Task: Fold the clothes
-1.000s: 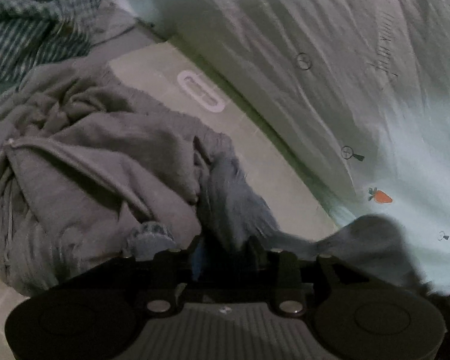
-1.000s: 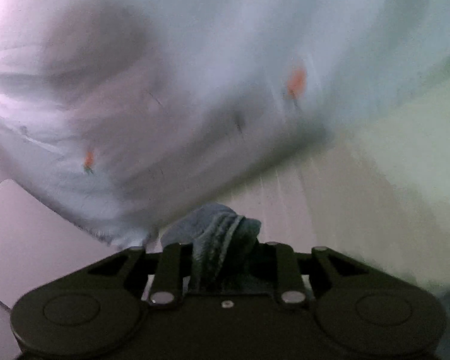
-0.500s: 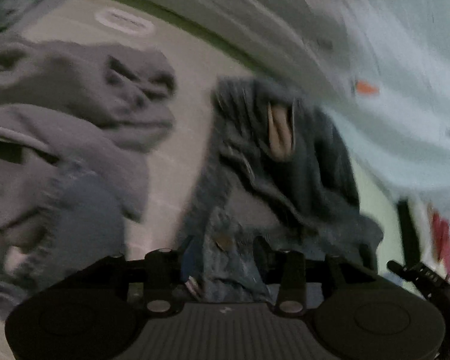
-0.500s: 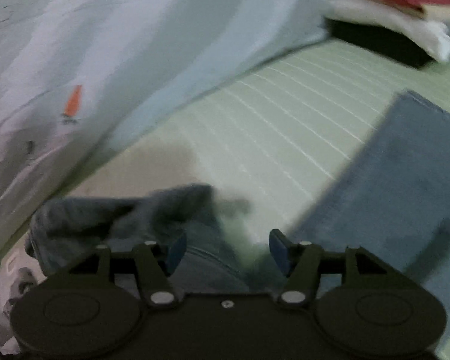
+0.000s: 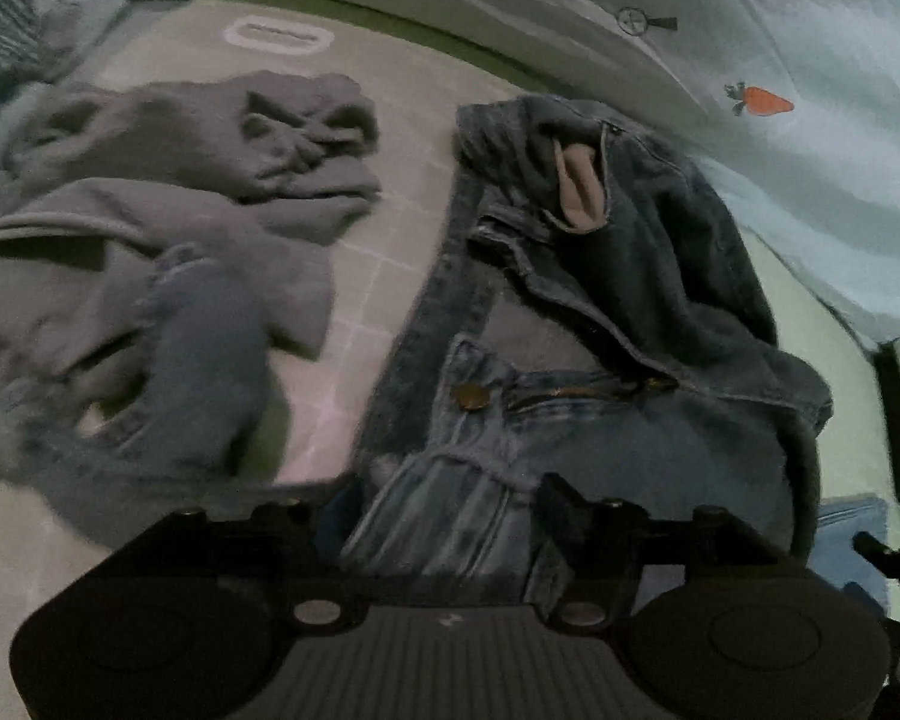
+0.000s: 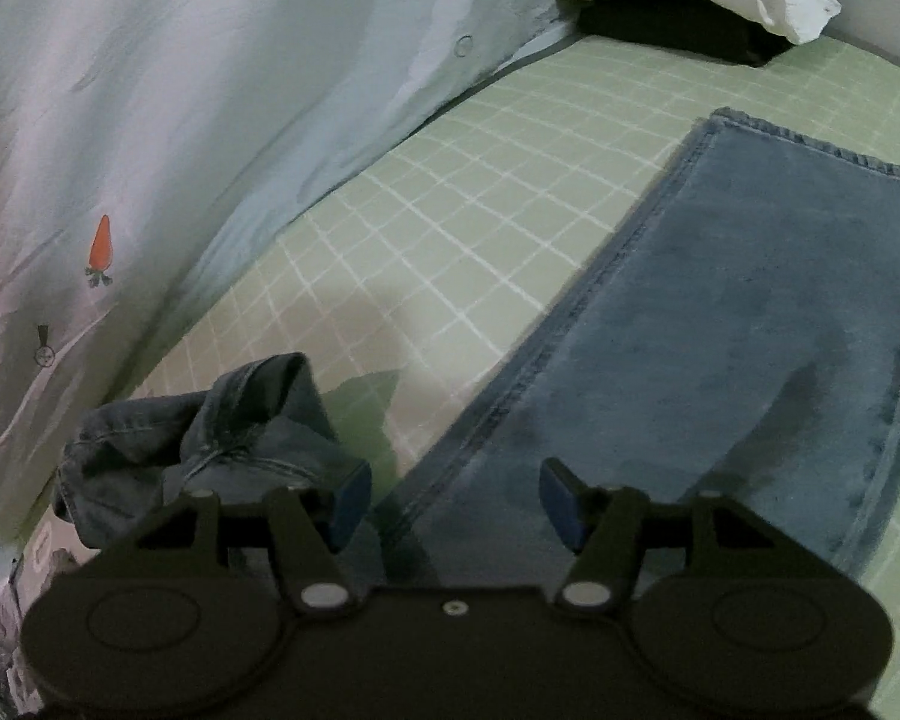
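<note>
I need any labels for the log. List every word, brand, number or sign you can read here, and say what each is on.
No text can be read.
White oval label on the mat: print too blurred to read.
Jeans button: no lettering legible.
Quilt: only carrot and small round drawings, no words.

Blue denim jeans (image 5: pixel 618 312) lie on green checked bed sheet, waist end crumpled, waistband flopped open w/ brass button and zip showing, pale pocket lining turned out near top. In right wrist view one leg (image 6: pixel 720 324) lies flat and straight across the sheet, hem at far end, side seams visible; bunched waist part heaped at lower left, just beside the leg. Grey sweatshirt-type garment (image 5: pixel 168 228) rumpled in a heap left of jeans, apart from them, unfolded.
</note>
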The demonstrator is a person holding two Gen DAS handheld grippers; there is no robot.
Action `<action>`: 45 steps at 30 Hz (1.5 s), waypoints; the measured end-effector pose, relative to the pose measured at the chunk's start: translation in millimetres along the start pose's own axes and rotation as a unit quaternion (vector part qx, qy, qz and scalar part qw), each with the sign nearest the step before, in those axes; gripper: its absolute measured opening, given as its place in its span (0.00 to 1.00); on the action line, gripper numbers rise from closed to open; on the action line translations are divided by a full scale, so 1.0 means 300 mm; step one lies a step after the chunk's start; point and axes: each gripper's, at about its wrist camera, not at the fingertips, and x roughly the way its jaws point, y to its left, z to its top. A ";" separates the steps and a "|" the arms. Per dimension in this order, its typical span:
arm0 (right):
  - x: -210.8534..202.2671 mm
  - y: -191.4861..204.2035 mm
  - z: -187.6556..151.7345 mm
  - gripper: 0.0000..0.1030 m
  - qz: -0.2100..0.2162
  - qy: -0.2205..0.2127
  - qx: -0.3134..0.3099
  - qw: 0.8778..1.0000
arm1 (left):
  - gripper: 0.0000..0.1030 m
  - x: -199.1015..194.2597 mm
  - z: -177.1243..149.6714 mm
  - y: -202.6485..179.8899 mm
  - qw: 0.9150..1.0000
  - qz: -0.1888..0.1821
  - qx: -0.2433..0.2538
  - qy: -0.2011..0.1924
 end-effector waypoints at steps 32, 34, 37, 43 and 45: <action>-0.153 -0.644 0.178 0.63 -0.047 0.004 0.053 0.998 | 0.22 0.268 -0.141 -0.805 0.997 -0.039 0.053 -0.031; -0.159 -0.672 0.187 0.63 -0.051 0.002 0.059 0.997 | 0.22 0.293 -0.147 -0.877 0.996 -0.063 0.062 -0.024; -0.169 -0.707 0.195 0.63 -0.057 -0.001 0.070 0.996 | 0.22 0.324 -0.166 -0.986 0.991 -0.105 0.083 -0.007; -0.210 -0.720 0.161 0.63 -0.061 -0.012 0.089 0.994 | 0.20 0.185 -0.200 -1.002 0.982 -0.146 0.115 -0.042; -0.223 -0.713 0.137 0.63 -0.062 -0.014 0.095 0.994 | 0.19 0.101 -0.183 -0.930 0.981 -0.134 0.119 -0.071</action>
